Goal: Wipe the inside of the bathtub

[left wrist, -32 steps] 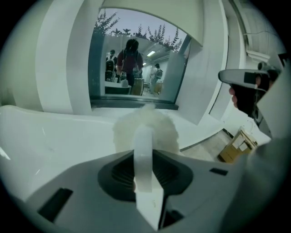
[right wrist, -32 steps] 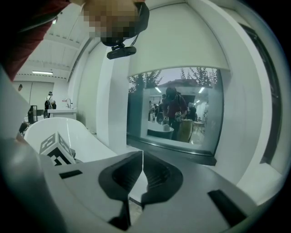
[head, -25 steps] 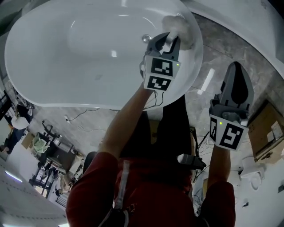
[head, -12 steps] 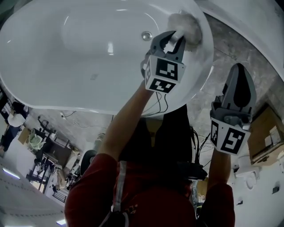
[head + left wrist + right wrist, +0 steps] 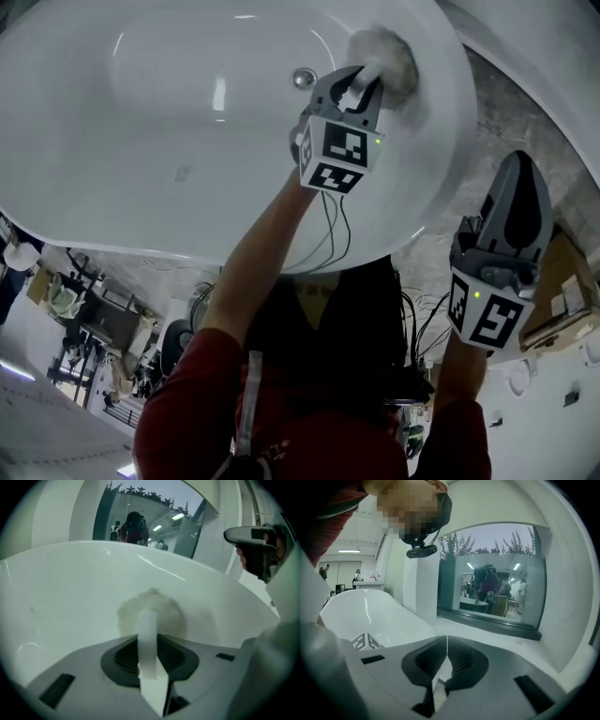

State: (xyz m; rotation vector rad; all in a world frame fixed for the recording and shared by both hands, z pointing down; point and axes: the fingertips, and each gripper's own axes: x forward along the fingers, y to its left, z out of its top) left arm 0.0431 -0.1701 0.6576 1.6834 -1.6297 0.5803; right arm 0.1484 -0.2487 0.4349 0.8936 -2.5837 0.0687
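Note:
The white bathtub fills the top of the head view, its drain near the middle. My left gripper reaches inside and is shut on a fluffy white cloth, which presses on the tub's inner wall just right of the drain. In the left gripper view the cloth lies flat against the curved wall, a white strip of it pinched at the left gripper. My right gripper hangs outside the tub's rim, shut and empty; the right gripper points at a window.
Grey marbled floor runs beside the tub, with a cardboard box at the right edge. Cables trail from the left gripper. Shelving and clutter sit at the lower left. A glazed window faces the right gripper.
The left gripper has slid the cloth a little farther from the drain along the tub's wall. The head view has swung, so the tub fills more of it. The right gripper stays shut outside.

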